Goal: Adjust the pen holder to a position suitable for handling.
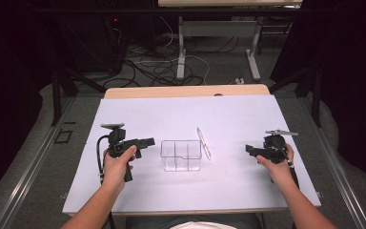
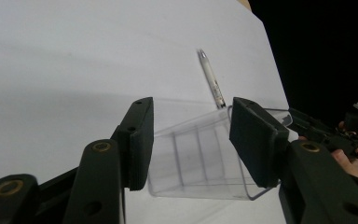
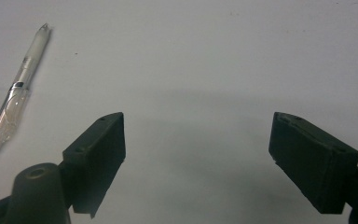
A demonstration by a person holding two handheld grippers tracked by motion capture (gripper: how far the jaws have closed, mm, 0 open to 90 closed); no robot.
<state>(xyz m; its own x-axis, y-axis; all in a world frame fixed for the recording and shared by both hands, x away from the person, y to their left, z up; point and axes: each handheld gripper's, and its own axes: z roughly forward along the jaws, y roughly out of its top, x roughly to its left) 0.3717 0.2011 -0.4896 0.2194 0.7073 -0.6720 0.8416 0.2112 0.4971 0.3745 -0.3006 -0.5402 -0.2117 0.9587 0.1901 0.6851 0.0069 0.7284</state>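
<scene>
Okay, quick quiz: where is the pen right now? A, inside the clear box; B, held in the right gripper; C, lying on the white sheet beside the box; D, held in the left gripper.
C: the pen lies flat on the white sheet just beside the clear box, and both grippers' jaws stand open and empty.

Clear bin (image 1: 181, 155) and pen (image 1: 203, 143) mid-table

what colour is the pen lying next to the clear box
White barrel with a clear cap, so the pen looks mostly white and see-through. The right gripper view shows it best.
</scene>
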